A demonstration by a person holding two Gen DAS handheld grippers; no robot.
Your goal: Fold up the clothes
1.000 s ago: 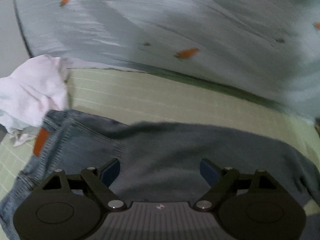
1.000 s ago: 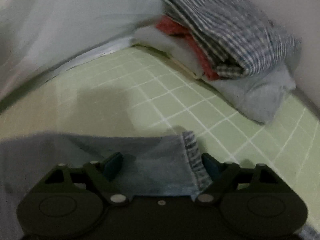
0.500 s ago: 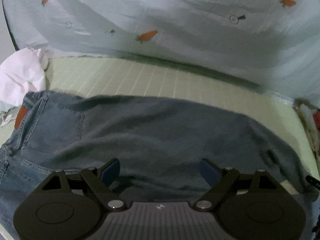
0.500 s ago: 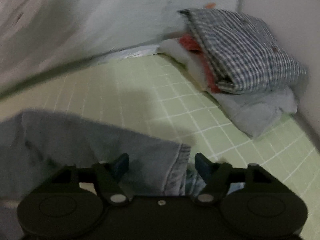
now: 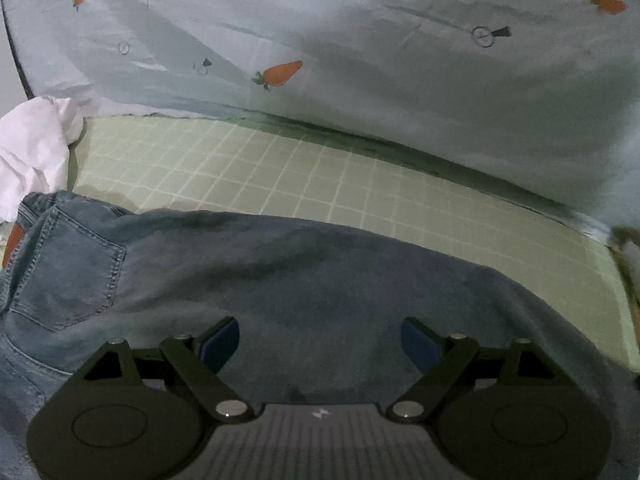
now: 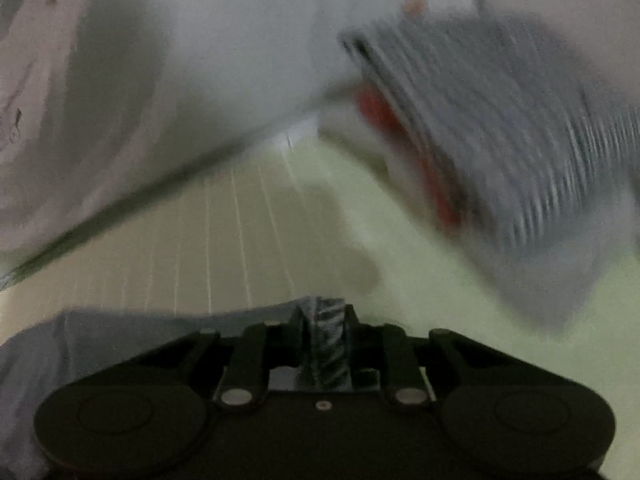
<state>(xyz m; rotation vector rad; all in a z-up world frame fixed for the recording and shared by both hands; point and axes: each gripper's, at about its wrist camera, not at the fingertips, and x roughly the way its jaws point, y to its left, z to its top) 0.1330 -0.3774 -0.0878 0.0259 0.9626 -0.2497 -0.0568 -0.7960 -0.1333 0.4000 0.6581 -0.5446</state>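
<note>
A pair of blue jeans (image 5: 280,280) lies across the green checked sheet (image 5: 280,176), waist and back pocket (image 5: 68,276) at the left. My left gripper (image 5: 320,340) is open and hovers over the middle of the jeans, holding nothing. My right gripper (image 6: 322,332) is shut on the hem of a jeans leg (image 6: 324,344), which bunches between its jaws; the leg (image 6: 140,324) trails off to the left. The right wrist view is blurred.
A pale duvet with carrot prints (image 5: 360,60) rises behind the sheet. A crumpled white garment (image 5: 32,152) lies at the far left. A stack of folded clothes with a checked shirt on top (image 6: 500,140) sits at the right.
My right gripper has closed on the jeans hem, which lay loose between its open jaws before. My left gripper has drawn back and stays open over the jeans.
</note>
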